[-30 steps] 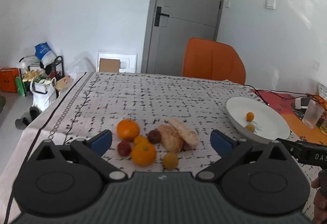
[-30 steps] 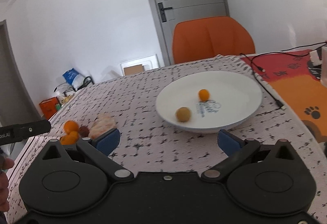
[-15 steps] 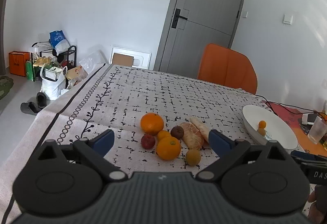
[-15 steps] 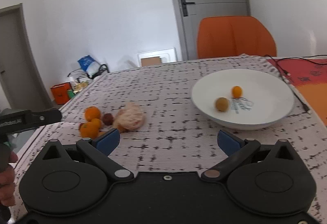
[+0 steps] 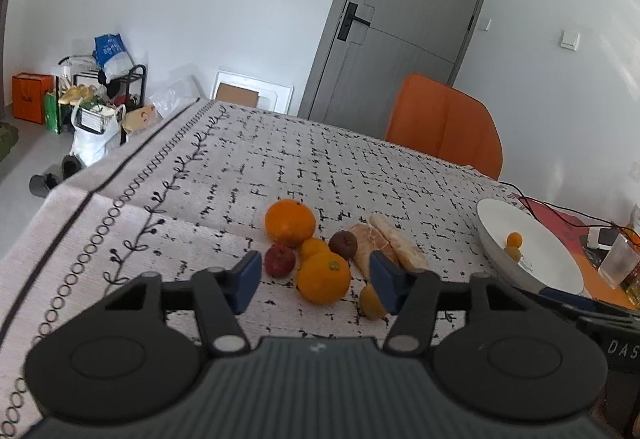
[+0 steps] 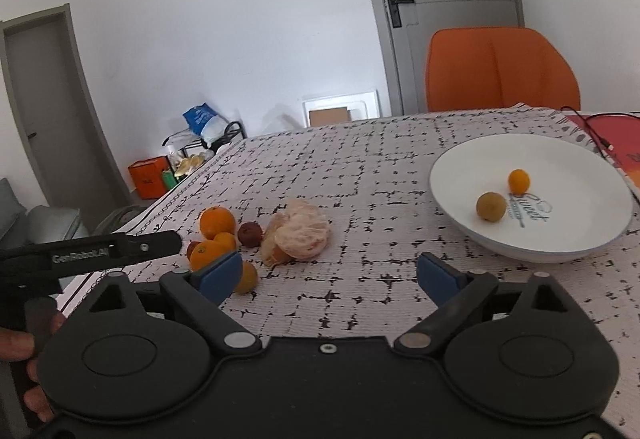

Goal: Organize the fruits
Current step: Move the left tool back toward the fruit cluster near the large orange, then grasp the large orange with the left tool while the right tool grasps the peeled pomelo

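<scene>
Fingers first: my left fingers [image 5: 315,277] hang parted and hold nothing, their blue pads flanking the near orange from just above the cloth; my right fingers [image 6: 329,276] are spread wide and hold nothing either, poised over bare cloth between the fruit pile and the plate.

Everything sits on the desk under a pale tablecloth printed with black dashes [image 5: 248,175]. On its right side is the wide white ceramic plate [image 6: 560,239], which I take as the place the fruit goes. It carries only two pieces: a small dull yellow-brown round fruit [image 6: 491,206] and a tiny bright orange kumquat-like fruit [image 6: 519,181], near each other and not touching.

The rest lies in a loose cluster well apart from the plate. Largest is the peeled pale citrus, split open in segments [image 6: 301,234]. Then a big round orange at the back [image 5: 290,222] and a second big orange nearer me [image 5: 323,277], a smaller orange fruit [image 5: 314,247] wedged between them, a dark brown round fruit [image 5: 343,244], a dark red one [image 5: 280,259], and a small yellow fruit [image 5: 370,302] beside my right pad.

By my reckoning the job is barely begun: two pieces plated, seven still to move.
</scene>
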Action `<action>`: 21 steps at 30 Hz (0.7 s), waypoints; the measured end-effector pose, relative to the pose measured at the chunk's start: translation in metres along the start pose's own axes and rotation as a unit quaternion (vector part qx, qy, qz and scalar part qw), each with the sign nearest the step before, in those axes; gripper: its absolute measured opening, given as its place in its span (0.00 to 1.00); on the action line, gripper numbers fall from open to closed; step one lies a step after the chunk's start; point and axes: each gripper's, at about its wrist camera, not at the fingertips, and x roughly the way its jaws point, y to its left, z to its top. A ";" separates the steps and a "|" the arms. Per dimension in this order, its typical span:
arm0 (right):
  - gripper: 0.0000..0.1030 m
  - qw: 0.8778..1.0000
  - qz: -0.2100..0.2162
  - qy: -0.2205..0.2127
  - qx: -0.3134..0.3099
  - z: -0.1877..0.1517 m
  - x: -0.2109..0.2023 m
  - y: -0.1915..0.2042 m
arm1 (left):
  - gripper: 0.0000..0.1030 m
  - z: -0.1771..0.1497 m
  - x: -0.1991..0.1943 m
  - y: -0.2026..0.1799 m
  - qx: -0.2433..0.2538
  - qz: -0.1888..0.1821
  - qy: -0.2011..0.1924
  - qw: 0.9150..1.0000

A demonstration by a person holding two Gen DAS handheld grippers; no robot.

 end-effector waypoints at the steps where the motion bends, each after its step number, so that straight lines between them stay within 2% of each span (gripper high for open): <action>1: 0.89 1.000 0.002 0.002 0.000 0.000 0.002 0.001 | 0.52 0.000 0.003 0.000 -0.002 -0.002 0.003 1.000; 3: 0.87 1.000 0.008 0.004 0.000 0.001 0.005 0.003 | 0.48 0.000 0.008 -0.001 -0.003 -0.008 0.008 1.000; 21: 0.83 0.999 0.023 0.028 0.004 0.007 0.032 0.007 | 0.42 -0.004 0.045 -0.001 -0.040 -0.006 0.043 0.998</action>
